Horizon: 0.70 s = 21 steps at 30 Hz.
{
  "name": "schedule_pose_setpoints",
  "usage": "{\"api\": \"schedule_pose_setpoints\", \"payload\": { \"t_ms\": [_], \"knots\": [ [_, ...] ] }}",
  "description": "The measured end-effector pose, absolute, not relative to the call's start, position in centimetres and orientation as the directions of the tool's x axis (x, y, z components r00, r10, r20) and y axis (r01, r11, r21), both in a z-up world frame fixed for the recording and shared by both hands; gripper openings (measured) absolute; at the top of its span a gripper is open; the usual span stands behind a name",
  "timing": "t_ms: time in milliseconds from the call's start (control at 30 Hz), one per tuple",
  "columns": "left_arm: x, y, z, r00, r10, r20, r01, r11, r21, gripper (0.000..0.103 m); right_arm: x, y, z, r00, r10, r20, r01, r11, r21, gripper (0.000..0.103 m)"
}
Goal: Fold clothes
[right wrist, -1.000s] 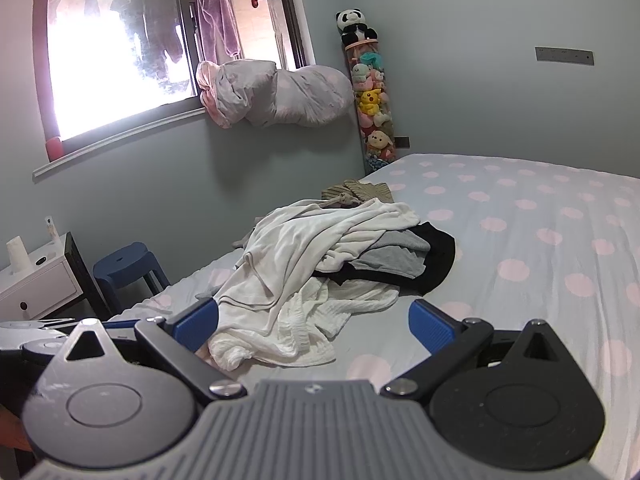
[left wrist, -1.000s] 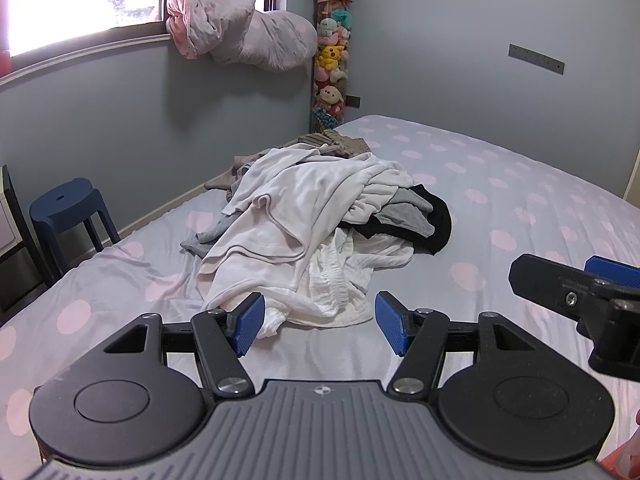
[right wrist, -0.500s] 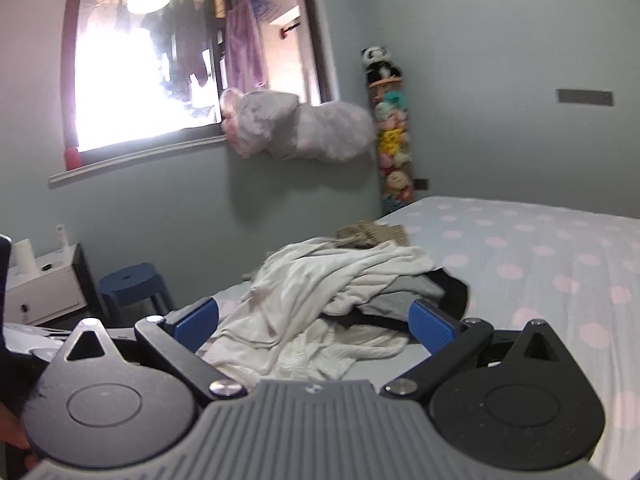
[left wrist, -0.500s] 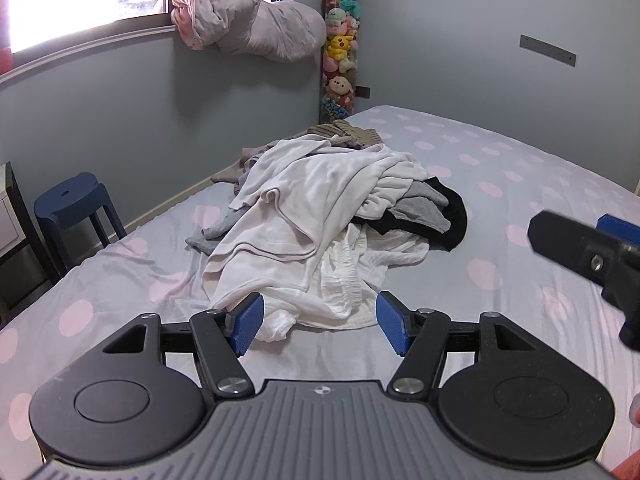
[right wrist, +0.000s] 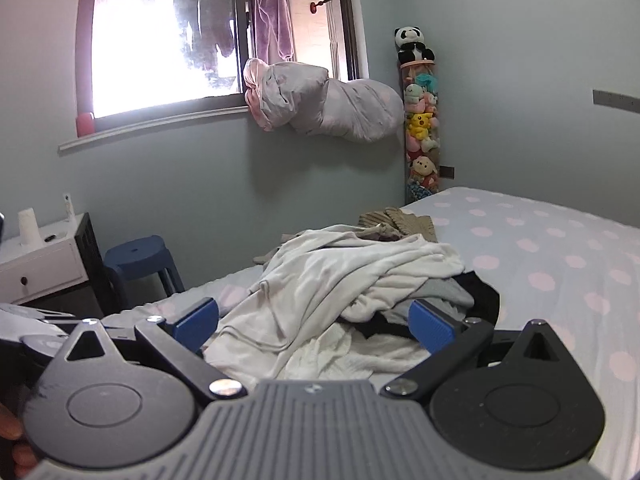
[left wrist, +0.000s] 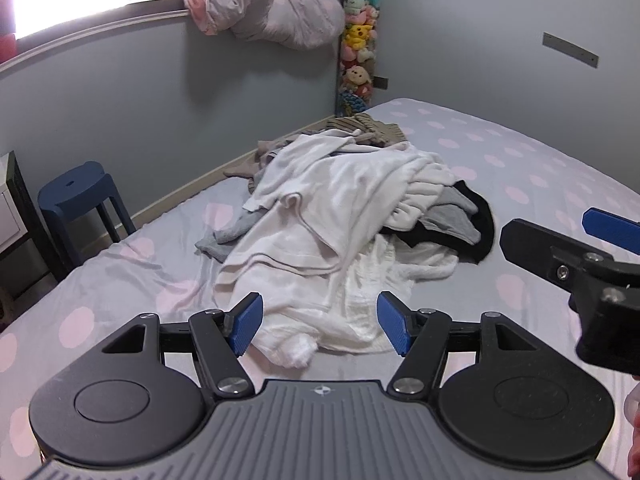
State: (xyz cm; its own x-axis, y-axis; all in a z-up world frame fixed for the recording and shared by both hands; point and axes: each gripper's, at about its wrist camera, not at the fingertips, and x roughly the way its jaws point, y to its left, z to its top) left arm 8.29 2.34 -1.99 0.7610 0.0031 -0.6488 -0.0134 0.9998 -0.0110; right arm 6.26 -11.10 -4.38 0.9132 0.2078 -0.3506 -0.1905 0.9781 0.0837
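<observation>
A big bed [left wrist: 520, 152] with a grey sheet and pink dots fills most of the room. In the middle of the bed sits a messy pile of clothes [left wrist: 344, 216], and none of it is folded yet. A large white top [left wrist: 320, 200] lies over the pile, with a grey piece [left wrist: 452, 216] and a black piece [left wrist: 480, 224] poking out on one side and a brown piece [left wrist: 376, 130] at the far end. A blue stool [left wrist: 76, 192] stands on the floor beside the bed. The left gripper [left wrist: 318, 326] hangs just above the near edge of the white cloth, and its blue fingers [left wrist: 246, 322] are spread wide with nothing held. The right gripper [right wrist: 314, 322] is close to the pile too, and its fingers [right wrist: 432, 326] are also wide apart and empty. The trouble from here is that the clothes are all tangled up. If the fingers pinch a thick bunch, they could grab two things at once, and the whole heap may drag along. If they pinch only a loose corner, the soft cloth could slip out. The two grippers are also near each other, so they could bump.
</observation>
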Motion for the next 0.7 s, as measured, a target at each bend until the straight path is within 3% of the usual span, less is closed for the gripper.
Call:
{"api": "schedule_pose_setpoints", "payload": {
  "t_ms": [300, 567, 700],
  "knots": [
    [13.7, 4.3, -2.4, 0.731, -0.006, -0.682, -0.013, 1.0, -0.022, 0.062, 13.2, -10.9, -5.4, 0.884, 0.24, -0.4, -0.219, 0.971, 0.098, 0.102],
    [19.0, 5.7, -4.5, 0.698, -0.112, -0.707, 0.084, 0.994, -0.075, 0.062, 19.8, -11.1, -7.6, 0.844, 0.251, -0.475, -0.25, 0.966, 0.066, 0.1],
    [21.7, 6.6, -6.3, 0.682, -0.124, -0.72, 0.064, 0.992, -0.11, 0.061, 22.4, -11.3, -9.0, 0.831, 0.239, -0.502, -0.24, 0.969, 0.064, 0.086]
  ]
}}
